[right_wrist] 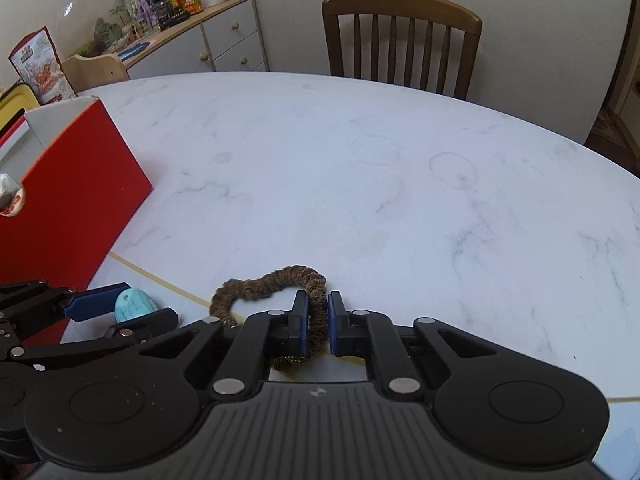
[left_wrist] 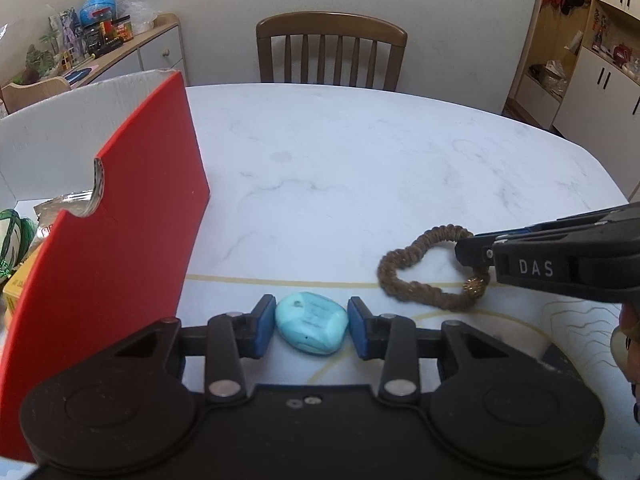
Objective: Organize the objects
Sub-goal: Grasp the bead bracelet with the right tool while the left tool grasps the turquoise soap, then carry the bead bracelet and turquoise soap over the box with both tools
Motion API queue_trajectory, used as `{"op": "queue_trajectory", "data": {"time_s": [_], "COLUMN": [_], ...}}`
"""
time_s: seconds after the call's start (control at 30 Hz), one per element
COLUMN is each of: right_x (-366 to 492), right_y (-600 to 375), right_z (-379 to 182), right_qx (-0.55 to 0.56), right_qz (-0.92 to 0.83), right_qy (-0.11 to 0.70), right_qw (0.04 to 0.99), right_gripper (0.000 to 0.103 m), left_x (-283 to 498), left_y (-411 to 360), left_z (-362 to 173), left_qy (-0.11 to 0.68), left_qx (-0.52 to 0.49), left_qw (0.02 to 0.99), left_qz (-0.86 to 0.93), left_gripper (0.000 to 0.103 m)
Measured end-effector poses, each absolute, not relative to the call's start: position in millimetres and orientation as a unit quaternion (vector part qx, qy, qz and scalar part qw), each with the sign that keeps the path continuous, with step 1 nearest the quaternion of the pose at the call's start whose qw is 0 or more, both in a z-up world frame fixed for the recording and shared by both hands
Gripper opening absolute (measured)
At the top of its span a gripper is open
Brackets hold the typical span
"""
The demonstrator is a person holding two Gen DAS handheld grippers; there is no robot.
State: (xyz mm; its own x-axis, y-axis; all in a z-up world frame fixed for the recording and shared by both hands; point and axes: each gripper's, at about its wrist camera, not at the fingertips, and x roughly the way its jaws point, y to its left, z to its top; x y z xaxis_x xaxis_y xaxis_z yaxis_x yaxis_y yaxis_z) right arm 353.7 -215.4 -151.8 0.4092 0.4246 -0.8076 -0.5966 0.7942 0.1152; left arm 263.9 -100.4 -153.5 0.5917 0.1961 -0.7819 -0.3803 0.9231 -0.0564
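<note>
Left wrist view: left gripper (left_wrist: pixel 312 330) low over marble table (left_wrist: pixel 360 168), blue pads (left_wrist: pixel 262 330) set either side of a turquoise stone (left_wrist: pixel 312 329), touching or nearly touching it; firm grip cannot be confirmed. Stone resting on table, just right of red box (left_wrist: pixel 120 220). Box open at top, packets and green item inside (left_wrist: pixel 16 240). Brown braided hair tie (left_wrist: pixel 428 268) lying on table to right of stone, far end between fingers of right gripper (left_wrist: pixel 476 256). Wooden chair (left_wrist: pixel 331 52) beyond table. Right wrist view: right gripper (right_wrist: pixel 318 320) nearly closed, pads pinching one strand of hair tie (right_wrist: pixel 272 284), remainder of loop flat on table (right_wrist: pixel 360 168). Left gripper (right_wrist: pixel 120 314) at lower left, stone (right_wrist: pixel 134 305) between its fingers, red box (right_wrist: pixel 72 200) close behind.
</note>
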Motion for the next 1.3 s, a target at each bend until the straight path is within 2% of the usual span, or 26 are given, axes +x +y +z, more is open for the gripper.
{"op": "queue_trajectory", "data": {"time_s": [0.77,1.3], "right_x": [270,216], "right_y": [-247,-176], "right_z": [-40,18], "right_qx": [-0.039,-0.040], "right_qz": [0.306,0.337], "right_qy": [0.396,0.359], "right_qw": [0.865,0.869], "right_gripper": [0.009,0.009], "left_x": [207,157], "left_y": [-92,-20], "left_z": [-67,-27], "left_qy": [0.404,0.393], "left_qx": [-0.112,-0.104], "left_qw": [0.904,0.910], "left_qz": [0.088,0.082], "left_gripper": [0.037,0.037]}}
